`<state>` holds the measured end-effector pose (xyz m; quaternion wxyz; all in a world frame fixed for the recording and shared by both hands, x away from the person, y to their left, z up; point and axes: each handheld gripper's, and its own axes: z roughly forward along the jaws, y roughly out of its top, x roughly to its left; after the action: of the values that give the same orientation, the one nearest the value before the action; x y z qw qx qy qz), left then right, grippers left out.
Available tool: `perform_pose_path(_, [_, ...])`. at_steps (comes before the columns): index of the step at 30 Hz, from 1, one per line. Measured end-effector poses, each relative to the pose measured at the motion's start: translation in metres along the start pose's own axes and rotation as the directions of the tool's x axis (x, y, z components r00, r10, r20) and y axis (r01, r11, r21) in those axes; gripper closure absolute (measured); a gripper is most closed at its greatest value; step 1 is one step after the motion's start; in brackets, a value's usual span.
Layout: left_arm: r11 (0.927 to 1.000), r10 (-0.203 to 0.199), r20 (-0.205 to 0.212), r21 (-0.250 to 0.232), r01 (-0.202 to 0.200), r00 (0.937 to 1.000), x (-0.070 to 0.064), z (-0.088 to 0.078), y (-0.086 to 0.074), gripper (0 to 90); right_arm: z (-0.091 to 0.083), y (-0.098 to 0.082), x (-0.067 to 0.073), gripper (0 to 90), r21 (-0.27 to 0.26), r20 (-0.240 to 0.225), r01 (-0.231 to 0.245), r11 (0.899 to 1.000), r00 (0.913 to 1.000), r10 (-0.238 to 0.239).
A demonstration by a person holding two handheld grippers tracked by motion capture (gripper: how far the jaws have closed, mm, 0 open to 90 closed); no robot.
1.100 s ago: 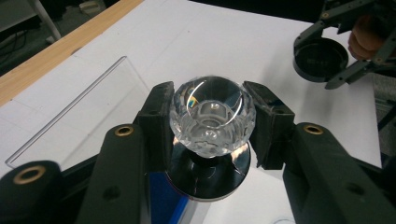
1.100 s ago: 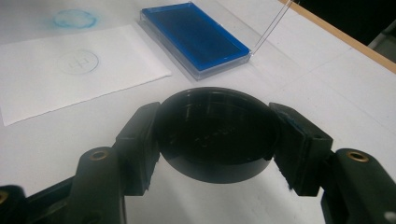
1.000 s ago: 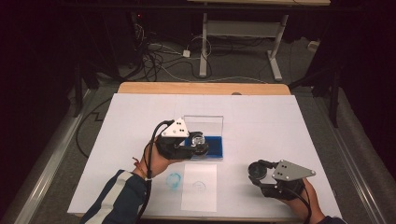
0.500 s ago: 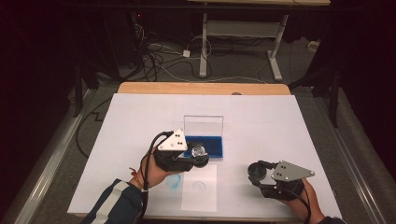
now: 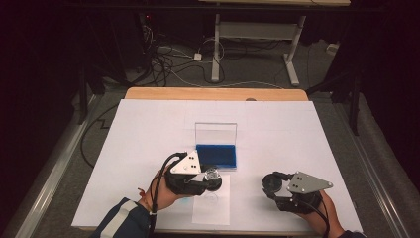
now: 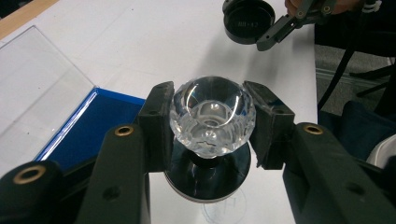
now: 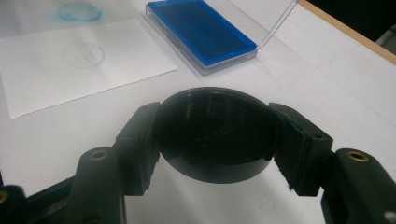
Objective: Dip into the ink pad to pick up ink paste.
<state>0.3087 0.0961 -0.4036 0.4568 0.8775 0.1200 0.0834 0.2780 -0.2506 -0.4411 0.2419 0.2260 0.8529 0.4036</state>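
My left gripper is shut on a stamp with a faceted clear knob and a round black base. It hangs just above the far end of a white paper sheet, close to the near edge of the blue ink pad. A faint round print marks the sheet. My right gripper is shut on a round black cap, low over the table at the right.
The ink pad's clear lid stands open behind it. A blue smudge marks the white table cover beside the sheet. The wooden table edge runs along the far side, with cables on the floor beyond.
My left gripper has carried the stamp from over the ink pad toward the person and down, to the far end of the paper sheet. The right gripper has stayed still.
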Motion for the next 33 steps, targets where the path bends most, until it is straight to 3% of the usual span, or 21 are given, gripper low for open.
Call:
perform_pose_path(15, [1.0, 0.01, 0.033, 0.001, -0.01, 0.9994, -0.009, 0.003, -0.011, 54.2, 0.0, 0.001, 0.001, 38.0, 0.001, 0.0, 0.007, 1.0, 1.0, -0.007])
perform_pose_path(33, [0.9979, 0.002, 0.048, 0.065, -0.005, 0.9988, -0.014, 0.019, -0.033, 54.2, 0.0, 0.001, 0.003, 38.0, 0.002, -0.003, 0.019, 1.0, 0.9998, -0.019])
